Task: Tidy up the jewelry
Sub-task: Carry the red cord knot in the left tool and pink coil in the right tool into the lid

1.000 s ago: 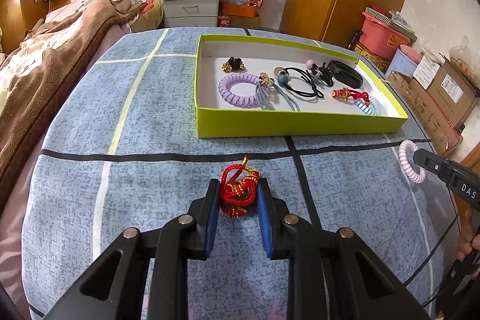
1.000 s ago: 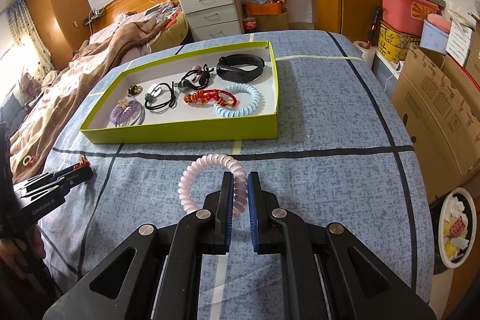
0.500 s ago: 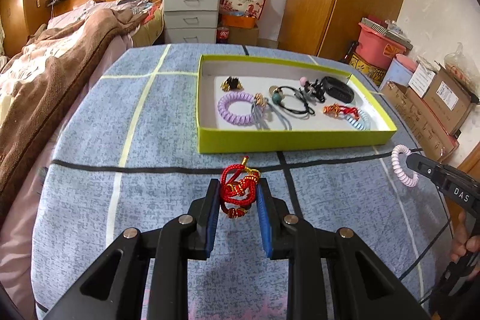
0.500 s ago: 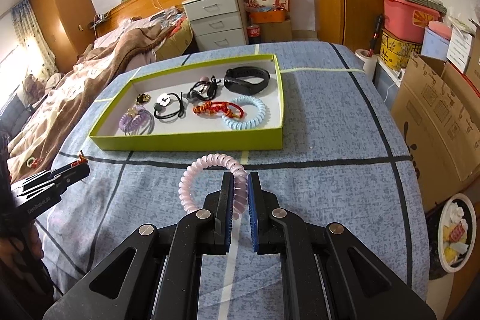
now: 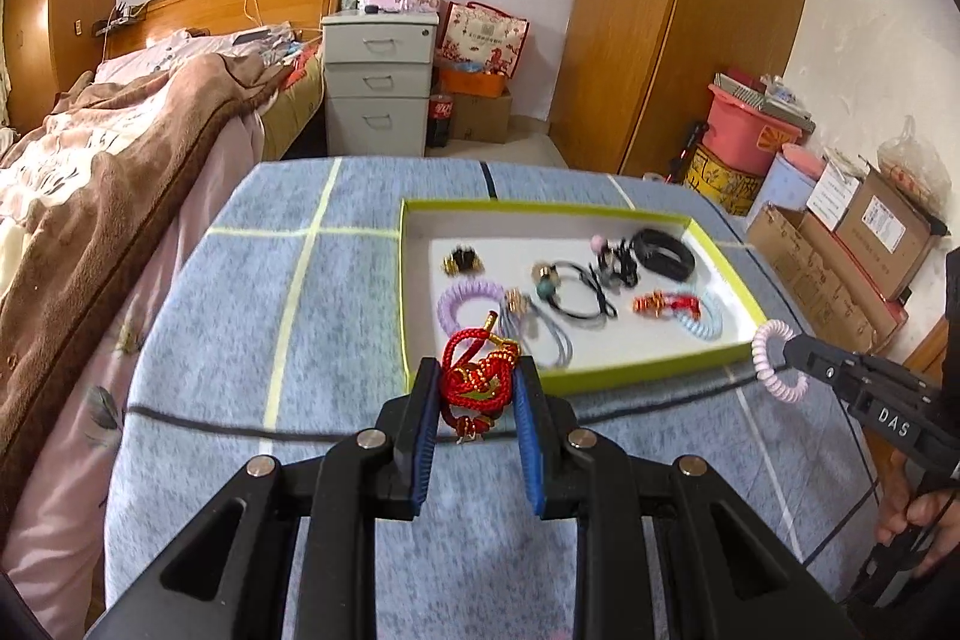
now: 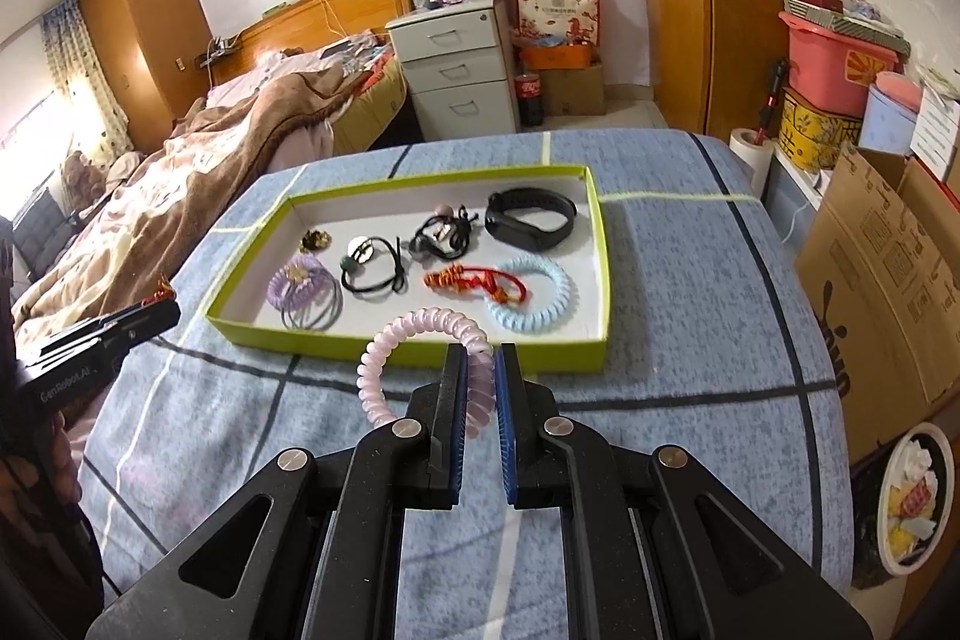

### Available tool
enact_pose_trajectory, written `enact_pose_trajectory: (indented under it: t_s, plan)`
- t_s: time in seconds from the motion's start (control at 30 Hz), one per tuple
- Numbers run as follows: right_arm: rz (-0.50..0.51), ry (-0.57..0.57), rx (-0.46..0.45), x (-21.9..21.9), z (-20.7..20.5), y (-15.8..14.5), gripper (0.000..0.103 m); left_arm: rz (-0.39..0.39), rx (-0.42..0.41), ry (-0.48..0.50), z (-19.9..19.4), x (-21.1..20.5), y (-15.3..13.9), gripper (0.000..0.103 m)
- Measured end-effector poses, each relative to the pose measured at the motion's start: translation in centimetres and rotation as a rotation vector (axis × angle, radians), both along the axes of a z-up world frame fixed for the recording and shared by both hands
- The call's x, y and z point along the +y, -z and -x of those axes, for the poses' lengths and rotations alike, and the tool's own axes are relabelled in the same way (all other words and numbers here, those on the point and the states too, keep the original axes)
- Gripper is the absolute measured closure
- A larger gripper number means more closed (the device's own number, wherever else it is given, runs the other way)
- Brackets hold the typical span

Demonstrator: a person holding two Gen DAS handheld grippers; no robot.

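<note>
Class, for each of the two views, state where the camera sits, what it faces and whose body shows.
Left wrist: behind the left gripper clamping a red cord bracelet, facing the green tray; right hand at edge.
Right wrist: behind the right gripper clamping a pink coil hair tie, facing the tray.
Shared: tray, other gripper.

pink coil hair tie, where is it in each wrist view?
Left wrist view: the pink coil hair tie hangs at the far right, clamped at the tip of the right gripper, just past the tray's near right corner.
Right wrist view: the same tie sits at lower centre, pinched between the right gripper's blue pads, looping up to the left.
Shared landmark: the yellow-green tray, directly behind the tie in both views.
</note>
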State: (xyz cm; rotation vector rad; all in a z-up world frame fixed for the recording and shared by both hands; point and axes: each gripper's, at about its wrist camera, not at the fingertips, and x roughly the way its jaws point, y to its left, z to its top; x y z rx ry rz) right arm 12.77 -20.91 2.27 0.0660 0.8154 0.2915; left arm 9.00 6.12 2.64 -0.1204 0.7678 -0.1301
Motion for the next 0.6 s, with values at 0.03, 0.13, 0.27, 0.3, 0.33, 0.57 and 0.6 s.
enact_pose_trajectory:
  t_s: [0.03,0.13,0.27,0.3,0.33,0.57,0.6]
  plan:
    - [0.0,-0.001,0.001,0.0,-0.2,-0.1,0.093,0.003,-0.004,-0.002,-0.3,0.1,-0.2,0.078]
    - [0.0,-0.003,0.0,0.3,-1.1,-0.1,0.093,0.016,-0.008,-0.002,-1.2,0.5,-0.7,0.078]
    - [-0.002,0.0,0.008,0.7,-2.3,0.2,0.093,0.019,-0.008,-0.014,-2.4,0.7,-0.9,0.078]
    - [-0.002,0.0,0.01,0.9,-2.7,0.3,0.093,0.028,-0.004,-0.012,-2.8,0.8,-0.8,0.078]
    - [-0.001,0.001,0.011,0.9,-2.9,0.3,0.093,0.031,-0.002,-0.01,-3.1,0.8,-0.8,0.078]
    - [-0.007,-0.016,0.04,1.9,-5.0,1.5,0.093,0.036,0.036,-0.008,-5.6,0.9,0.3,0.078]
    - [0.0,-0.022,0.046,2.1,-5.2,1.8,0.093,0.033,0.042,-0.006,-6.0,0.8,0.5,0.078]
